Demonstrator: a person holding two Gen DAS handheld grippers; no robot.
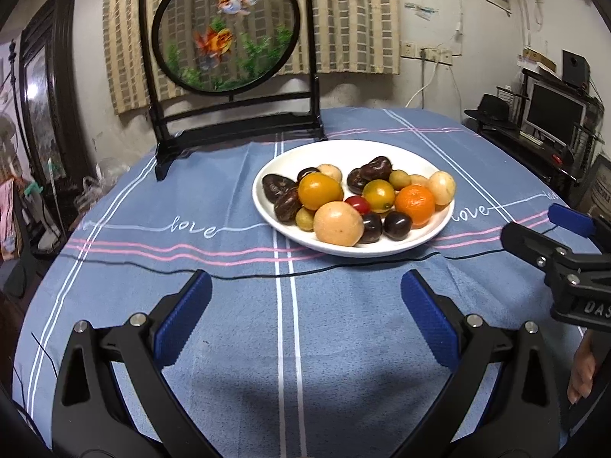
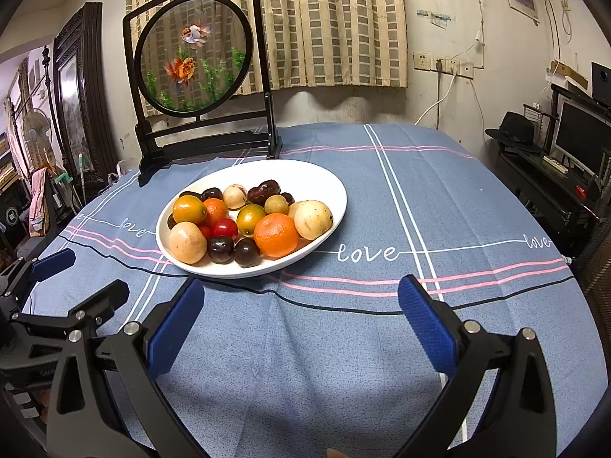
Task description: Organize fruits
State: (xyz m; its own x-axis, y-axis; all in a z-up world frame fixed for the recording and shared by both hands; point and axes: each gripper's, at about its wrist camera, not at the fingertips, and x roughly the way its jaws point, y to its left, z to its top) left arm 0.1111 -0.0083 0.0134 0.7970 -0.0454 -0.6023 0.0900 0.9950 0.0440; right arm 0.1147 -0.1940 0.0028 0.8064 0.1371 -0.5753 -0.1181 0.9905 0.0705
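while both tongs, the left gripper [image 1: 305, 316] and right gripper [image 2: 299, 322], hang wide and empty short of the white plate [image 1: 284, 160] ahead, its heaped fruits, the mandarin [image 2: 275, 235] nearest, could roll off if nudged.

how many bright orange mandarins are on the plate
2 in view. One mandarin sits at the near right of the white plate; a second mandarin is further back, partly covered by a yellow-orange fruit. More may be hidden.
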